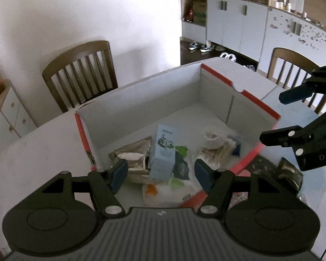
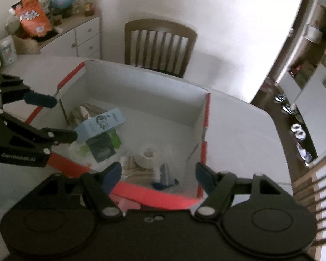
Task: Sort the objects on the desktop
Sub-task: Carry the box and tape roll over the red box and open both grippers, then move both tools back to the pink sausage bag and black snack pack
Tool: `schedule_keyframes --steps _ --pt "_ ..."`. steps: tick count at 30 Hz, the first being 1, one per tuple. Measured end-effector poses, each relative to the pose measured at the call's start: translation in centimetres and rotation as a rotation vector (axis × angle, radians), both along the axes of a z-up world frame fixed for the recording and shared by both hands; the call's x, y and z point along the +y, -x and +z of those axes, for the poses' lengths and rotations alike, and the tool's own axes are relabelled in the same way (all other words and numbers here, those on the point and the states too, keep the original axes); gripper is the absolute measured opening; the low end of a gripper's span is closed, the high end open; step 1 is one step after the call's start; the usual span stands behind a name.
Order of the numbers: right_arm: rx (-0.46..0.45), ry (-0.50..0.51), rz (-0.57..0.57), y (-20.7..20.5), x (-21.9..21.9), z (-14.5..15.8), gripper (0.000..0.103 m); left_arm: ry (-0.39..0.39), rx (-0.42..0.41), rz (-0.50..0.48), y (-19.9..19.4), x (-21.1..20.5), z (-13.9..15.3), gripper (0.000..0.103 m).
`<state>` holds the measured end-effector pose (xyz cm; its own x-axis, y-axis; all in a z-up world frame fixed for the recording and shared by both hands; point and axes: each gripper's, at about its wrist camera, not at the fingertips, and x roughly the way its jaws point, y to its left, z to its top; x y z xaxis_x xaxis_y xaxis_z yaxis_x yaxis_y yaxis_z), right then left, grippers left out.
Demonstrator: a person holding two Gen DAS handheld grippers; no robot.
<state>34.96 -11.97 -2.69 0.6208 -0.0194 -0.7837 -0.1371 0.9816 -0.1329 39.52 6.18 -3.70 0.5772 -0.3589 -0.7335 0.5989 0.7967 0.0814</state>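
A white cardboard box with red rims [image 1: 141, 100] [image 2: 141, 89] stands on the table. Inside lie a light blue carton [image 1: 163, 152] [image 2: 100, 124], a silvery snack bag [image 1: 132, 158], a green and black packet [image 1: 180, 165] [image 2: 102, 146], a roll of white tape [image 1: 213, 141] [image 2: 148, 155] and a small blue item [image 2: 165, 178]. My left gripper [image 1: 160, 174] is open and empty above the box's near corner, over the blue carton. My right gripper [image 2: 158, 174] is open and empty over the box's near rim. Each gripper shows in the other's view [image 1: 280, 117] [image 2: 63, 119].
The white table [image 1: 32, 152] [image 2: 239, 130] carries the box. A dark patterned packet [image 1: 286, 171] lies on the table beside the box. Wooden chairs [image 1: 80, 71] [image 2: 160, 45] [image 2: 315, 184] stand around the table. A sideboard with jars and bags [image 2: 54, 28] is at the wall.
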Motion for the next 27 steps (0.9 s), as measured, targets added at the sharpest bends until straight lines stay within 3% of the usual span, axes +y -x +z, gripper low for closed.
schedule_keyframes --steps 17,27 --pt "-0.032 0.031 -0.136 6.8 2.0 2.3 0.073 0.055 -0.053 -0.097 5.2 3.0 3.0 0.067" --pt "-0.020 0.029 -0.190 10.6 2.1 1.8 0.073 0.074 -0.059 -0.155 8.4 2.9 2.6 0.067"
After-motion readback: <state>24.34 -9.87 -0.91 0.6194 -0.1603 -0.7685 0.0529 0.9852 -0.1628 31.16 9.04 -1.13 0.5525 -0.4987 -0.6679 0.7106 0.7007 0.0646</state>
